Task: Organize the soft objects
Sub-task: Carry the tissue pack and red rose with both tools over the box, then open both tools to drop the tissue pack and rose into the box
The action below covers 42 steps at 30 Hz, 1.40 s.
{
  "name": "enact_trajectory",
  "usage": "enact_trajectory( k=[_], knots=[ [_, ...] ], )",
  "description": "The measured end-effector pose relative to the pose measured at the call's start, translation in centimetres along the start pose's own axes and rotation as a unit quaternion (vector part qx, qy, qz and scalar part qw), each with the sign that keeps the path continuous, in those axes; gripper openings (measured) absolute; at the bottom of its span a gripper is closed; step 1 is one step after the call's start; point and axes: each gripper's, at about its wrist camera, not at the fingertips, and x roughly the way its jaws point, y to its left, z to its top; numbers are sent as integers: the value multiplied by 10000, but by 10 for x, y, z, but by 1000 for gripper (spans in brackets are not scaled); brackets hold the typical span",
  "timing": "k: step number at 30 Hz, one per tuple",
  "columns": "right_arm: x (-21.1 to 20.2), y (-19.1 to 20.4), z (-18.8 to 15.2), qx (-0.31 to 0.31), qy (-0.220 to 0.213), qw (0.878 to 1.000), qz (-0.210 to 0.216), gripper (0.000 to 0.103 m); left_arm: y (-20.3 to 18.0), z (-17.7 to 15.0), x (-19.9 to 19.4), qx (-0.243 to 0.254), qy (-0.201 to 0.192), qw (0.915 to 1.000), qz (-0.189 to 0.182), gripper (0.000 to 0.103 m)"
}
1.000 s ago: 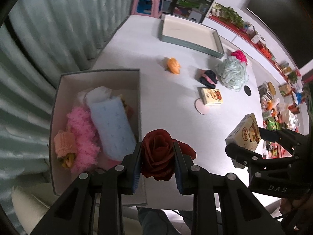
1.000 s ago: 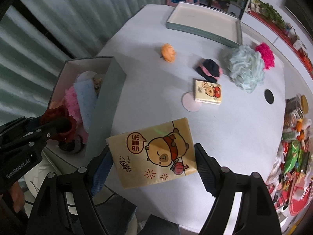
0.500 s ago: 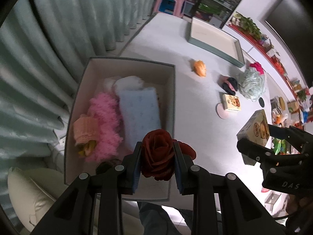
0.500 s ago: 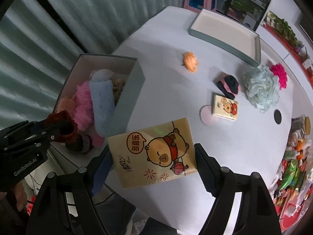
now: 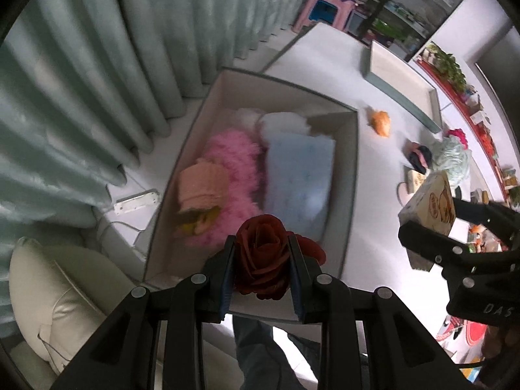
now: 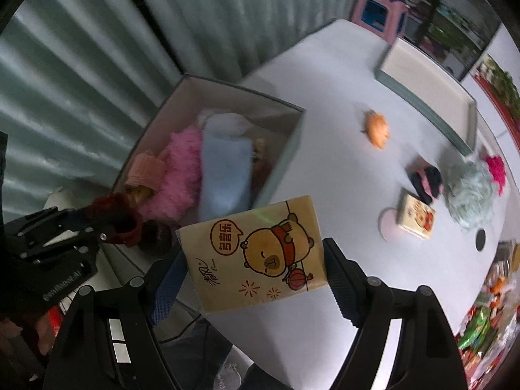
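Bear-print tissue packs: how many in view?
2. One large tissue pack clamped in the right hand-held gripper; one small tissue pack lying on the table. More may be hidden.

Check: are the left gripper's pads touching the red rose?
Touching. The left wrist view shows the left gripper with both pads pressed against the sides of the red rose, no gap.

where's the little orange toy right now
In the right wrist view the orange toy lies alone on the white table, between the open box and the shallow tray.
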Motion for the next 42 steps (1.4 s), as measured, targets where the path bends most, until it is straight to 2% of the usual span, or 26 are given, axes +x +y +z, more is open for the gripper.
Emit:
enact_trajectory(
  k=[12,25,33,34,35,36,37,38,40,42],
  knots=[
    [20,41,24,-350,86,9993,118,82,28,-8,12,-223,109,9995,187,30],
    [30,42,26,-314,227,9992,86,82,32,-8,29,-197,296,9992,170,30],
    [52,46,33,-247,461,9986,120,83,27,-6,49,-88,449,9987,223,31],
    [55,47,34,-246,481,9985,130,83,26,-6,50,-93,446,9986,261,34],
    [57,48,36,-253,496,9983,144,84,25,-5,51,-94,442,9986,280,53],
    [60,49,37,-280,520,9981,187,84,26,-5,51,-132,407,9986,306,66],
    [60,49,38,-293,499,9981,191,86,27,-4,49,-196,336,9986,363,88],
    [60,50,39,-306,463,9983,181,88,29,-4,46,-232,266,9986,384,93],
    [58,49,41,-308,405,9986,150,102,31,-4,39,-266,102,9989,367,94],
    [56,46,43,-252,327,9990,172,103,31,-3,37,-273,38,9991,334,99]
  ],
)
